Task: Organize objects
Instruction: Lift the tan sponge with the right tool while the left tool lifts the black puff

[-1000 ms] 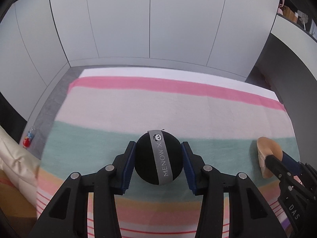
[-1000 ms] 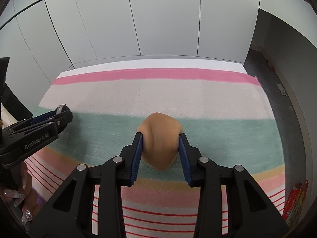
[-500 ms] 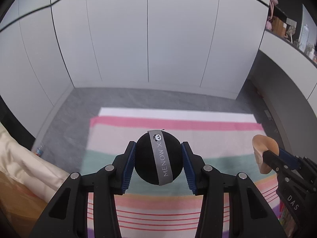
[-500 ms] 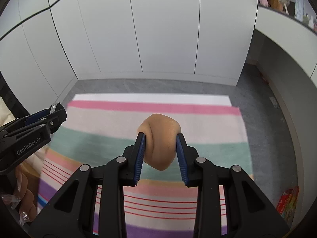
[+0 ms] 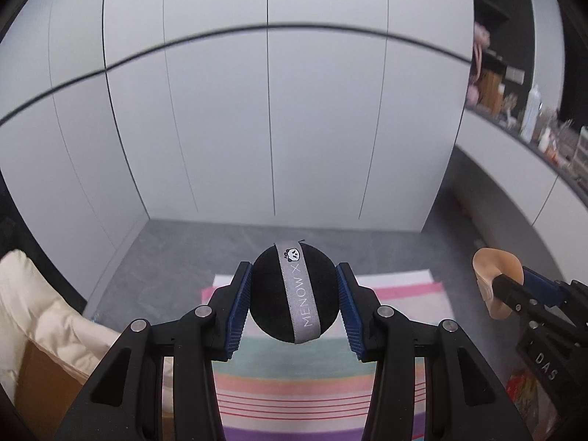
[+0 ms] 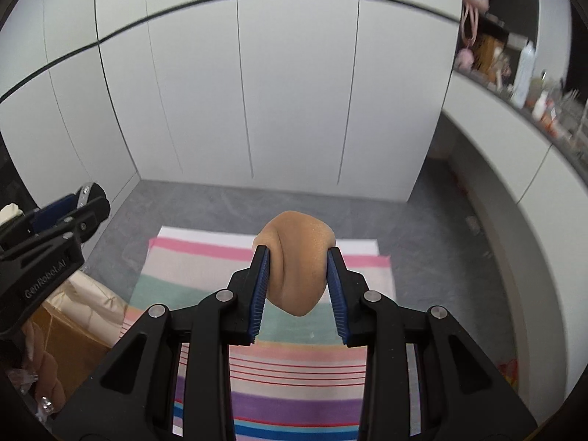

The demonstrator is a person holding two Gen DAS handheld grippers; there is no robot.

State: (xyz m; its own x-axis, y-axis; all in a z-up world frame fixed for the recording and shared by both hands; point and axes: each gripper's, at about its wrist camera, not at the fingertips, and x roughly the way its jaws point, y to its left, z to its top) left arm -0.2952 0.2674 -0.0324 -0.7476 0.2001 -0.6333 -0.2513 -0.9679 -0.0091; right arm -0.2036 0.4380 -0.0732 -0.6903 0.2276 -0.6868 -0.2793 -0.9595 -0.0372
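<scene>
A black round puff (image 5: 270, 294) with a grey ribbon marked MENOW sits between the blue pads of my left gripper (image 5: 294, 296), which is shut on it high above the striped rug (image 5: 294, 378). My right gripper (image 6: 297, 279) is shut on a squashed tan sponge (image 6: 299, 257), also held well above the rug (image 6: 312, 375). At the right edge of the left wrist view, the right gripper (image 5: 514, 294) shows with the tan sponge (image 5: 492, 268). Far left in the right wrist view, the left gripper's fingers (image 6: 73, 213) appear side-on.
White cupboard doors (image 5: 268, 110) fill the back. Grey floor (image 6: 433, 250) surrounds the rug. A cream cushion (image 5: 44, 316) and a brown box (image 5: 40, 397) lie at the left. A curved white counter (image 6: 514, 139) with bottles and clutter runs along the right. A hand (image 6: 44, 378) is at lower left.
Both grippers have risen a long way, each still holding its object; the rug has dropped lower and looks much smaller, with more cupboard and floor in view.
</scene>
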